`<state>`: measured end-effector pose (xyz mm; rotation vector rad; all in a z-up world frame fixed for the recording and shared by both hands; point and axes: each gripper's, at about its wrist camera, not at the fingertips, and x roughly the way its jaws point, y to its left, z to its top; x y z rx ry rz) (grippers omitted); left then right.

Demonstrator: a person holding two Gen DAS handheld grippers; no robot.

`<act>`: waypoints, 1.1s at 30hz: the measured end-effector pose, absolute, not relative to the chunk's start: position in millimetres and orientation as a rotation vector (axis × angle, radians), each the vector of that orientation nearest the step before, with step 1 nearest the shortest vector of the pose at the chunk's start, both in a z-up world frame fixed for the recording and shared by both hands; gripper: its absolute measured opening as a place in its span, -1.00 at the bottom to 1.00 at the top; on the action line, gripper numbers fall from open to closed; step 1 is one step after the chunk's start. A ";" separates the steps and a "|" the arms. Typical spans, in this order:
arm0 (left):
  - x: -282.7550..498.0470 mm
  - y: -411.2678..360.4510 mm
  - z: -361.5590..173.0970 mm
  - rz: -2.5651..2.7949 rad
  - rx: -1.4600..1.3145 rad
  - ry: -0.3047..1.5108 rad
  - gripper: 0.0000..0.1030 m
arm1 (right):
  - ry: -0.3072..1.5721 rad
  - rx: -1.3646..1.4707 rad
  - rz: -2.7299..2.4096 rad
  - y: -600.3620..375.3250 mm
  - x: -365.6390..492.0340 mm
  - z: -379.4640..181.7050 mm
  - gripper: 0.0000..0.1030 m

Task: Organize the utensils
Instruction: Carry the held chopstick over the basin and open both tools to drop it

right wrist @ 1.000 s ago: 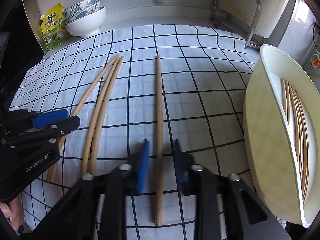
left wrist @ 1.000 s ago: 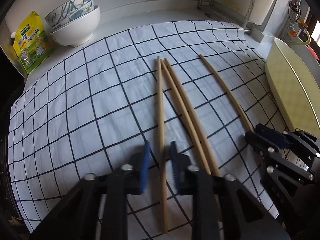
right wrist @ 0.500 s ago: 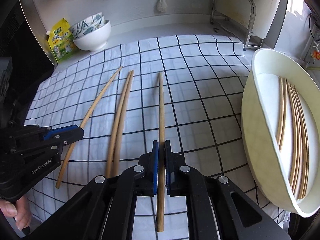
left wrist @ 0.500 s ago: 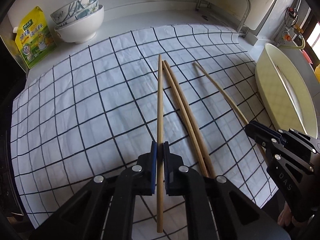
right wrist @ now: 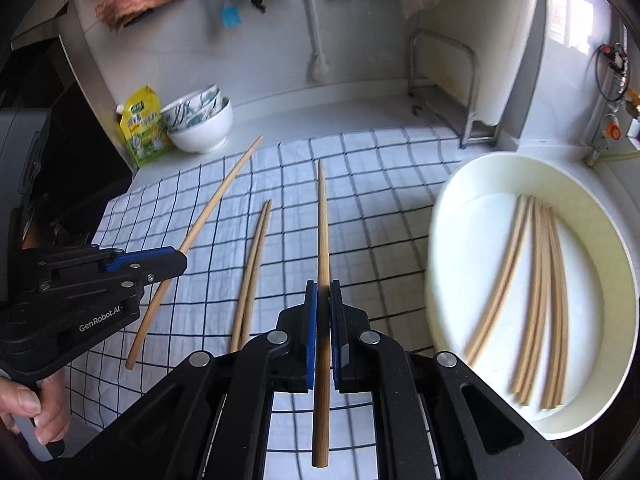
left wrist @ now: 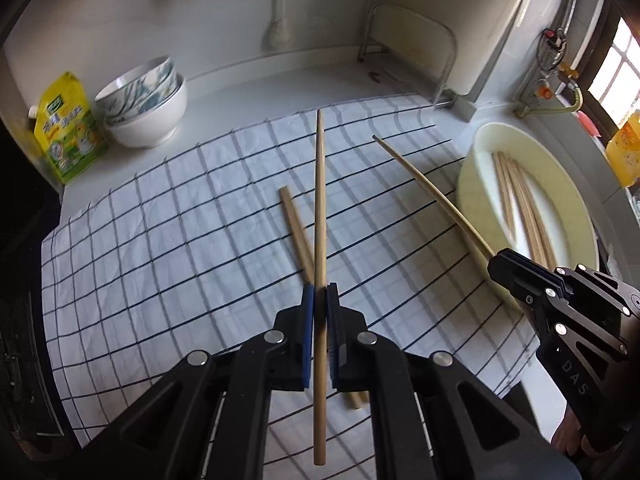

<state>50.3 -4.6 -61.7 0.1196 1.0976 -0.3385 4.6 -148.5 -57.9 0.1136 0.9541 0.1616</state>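
My left gripper (left wrist: 320, 300) is shut on a long wooden chopstick (left wrist: 319, 200) and holds it above the checked cloth (left wrist: 160, 240). My right gripper (right wrist: 323, 300) is shut on another chopstick (right wrist: 323, 232), also lifted. Each held stick shows in the other view: the right one (left wrist: 432, 196) and the left one (right wrist: 208, 216). Two chopsticks (right wrist: 254, 264) lie together on the cloth between the grippers; they also show in the left wrist view (left wrist: 296, 232). A cream oval dish (right wrist: 448, 216) at the right holds several chopsticks (right wrist: 536, 288).
Stacked white bowls (left wrist: 144, 104) and a yellow pouch (left wrist: 64, 128) stand at the back left of the counter. A metal rack (right wrist: 444, 68) stands at the back right. The cloth's front edge hangs at the counter edge (left wrist: 500, 376).
Both grippers closed on their chopsticks half a second ago and have since lifted them off the cloth. Both views have risen and tilted up.
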 end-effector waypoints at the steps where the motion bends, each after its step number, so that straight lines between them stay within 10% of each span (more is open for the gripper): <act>1: 51.1 -14.1 -57.4 -0.354 0.121 1.089 -0.86 | 0.942 0.118 0.148 -158.0 2.1 -52.2 -0.89; 33: 68.5 -282.5 -110.8 -0.661 0.329 1.195 -0.86 | 1.042 0.290 -0.180 -373.5 -13.4 -103.2 -0.88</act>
